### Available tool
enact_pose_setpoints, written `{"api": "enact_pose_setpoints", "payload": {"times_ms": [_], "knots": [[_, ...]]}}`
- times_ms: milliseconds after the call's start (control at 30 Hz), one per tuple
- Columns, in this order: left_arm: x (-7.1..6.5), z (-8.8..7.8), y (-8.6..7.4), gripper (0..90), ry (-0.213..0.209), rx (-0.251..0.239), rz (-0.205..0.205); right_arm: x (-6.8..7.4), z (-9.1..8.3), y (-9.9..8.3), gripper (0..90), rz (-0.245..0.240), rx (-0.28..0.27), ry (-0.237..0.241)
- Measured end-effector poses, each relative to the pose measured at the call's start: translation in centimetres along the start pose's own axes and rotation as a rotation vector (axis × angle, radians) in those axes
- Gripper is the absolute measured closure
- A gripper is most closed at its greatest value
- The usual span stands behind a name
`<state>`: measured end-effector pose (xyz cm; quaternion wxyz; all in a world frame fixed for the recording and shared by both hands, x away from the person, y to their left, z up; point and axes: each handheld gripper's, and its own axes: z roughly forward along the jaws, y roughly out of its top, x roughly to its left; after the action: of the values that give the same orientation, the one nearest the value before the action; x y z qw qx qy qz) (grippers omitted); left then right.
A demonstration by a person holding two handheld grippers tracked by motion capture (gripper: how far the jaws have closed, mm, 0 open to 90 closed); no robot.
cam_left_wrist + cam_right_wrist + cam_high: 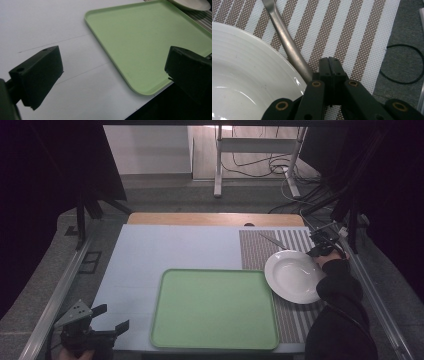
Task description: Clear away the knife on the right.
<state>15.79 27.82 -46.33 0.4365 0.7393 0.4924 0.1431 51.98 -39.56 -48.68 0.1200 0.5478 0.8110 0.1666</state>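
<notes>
Parking at the near left corner of the desk [140,251], the left gripper [111,317] sits with jaws wide apart, holding nothing, just beside the empty green tray [215,309]. The right gripper [331,65] is at the far right over the striped mat [255,251], jaws pressed together, right next to the utensil [287,45] handle. Whether it's actually pinching the handle is hard to say; it looks more like it's alongside.

The risk is probably a weak or missed grab: the metal handle is slick and tucked against the plate [295,276] rim, so it could slip or nudge the plate.

The utensil lies flat on the mat, its long axis running diagonally from the plate's far edge toward far left.
</notes>
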Motion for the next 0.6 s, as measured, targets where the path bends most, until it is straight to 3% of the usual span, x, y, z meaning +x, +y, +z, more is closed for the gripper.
{"api": "enact_pose_setpoints", "payload": {"times_ms": [100, 200, 233, 267, 300, 333, 400, 600], "knots": [[0.0, 0.0, 0.0, 1.6, 0.001, 0.001, 0.002, -0.1, -0.1, 0.1, 90.0, -0.002, -0.004, -0.012], [0.0, 0.0, 0.0, 1.7, 0.000, 0.001, 0.000, 0.1, -0.9, 0.7, 76.6, 0.011, -0.083, -0.013], [0.0, 0.0, 0.0, 1.7, 0.000, 0.001, 0.000, 0.1, -0.9, 0.7, 76.6, 0.011, -0.083, -0.013], [0.0, 0.0, 0.0, 1.7, 0.000, 0.001, 0.001, 0.3, -1.2, 1.2, 67.8, 0.009, -0.117, -0.023], [0.0, 0.0, 0.0, 1.7, 0.000, 0.001, 0.001, 0.3, -1.2, 1.2, 67.8, 0.009, -0.117, -0.023], [0.0, 0.0, 0.0, 1.7, 0.000, 0.002, 0.000, 0.6, -1.4, 1.8, 59.3, 0.020, -0.151, -0.021], [0.0, 0.0, 0.0, 1.7, 0.001, 0.003, 0.001, 0.9, -1.3, 2.3, 45.1, 0.026, -0.168, -0.011], [0.0, 0.0, 0.0, 1.7, 0.001, 0.003, 0.001, 2.4, -0.2, 3.7, 6.5, 0.036, -0.156, 0.006]]}}
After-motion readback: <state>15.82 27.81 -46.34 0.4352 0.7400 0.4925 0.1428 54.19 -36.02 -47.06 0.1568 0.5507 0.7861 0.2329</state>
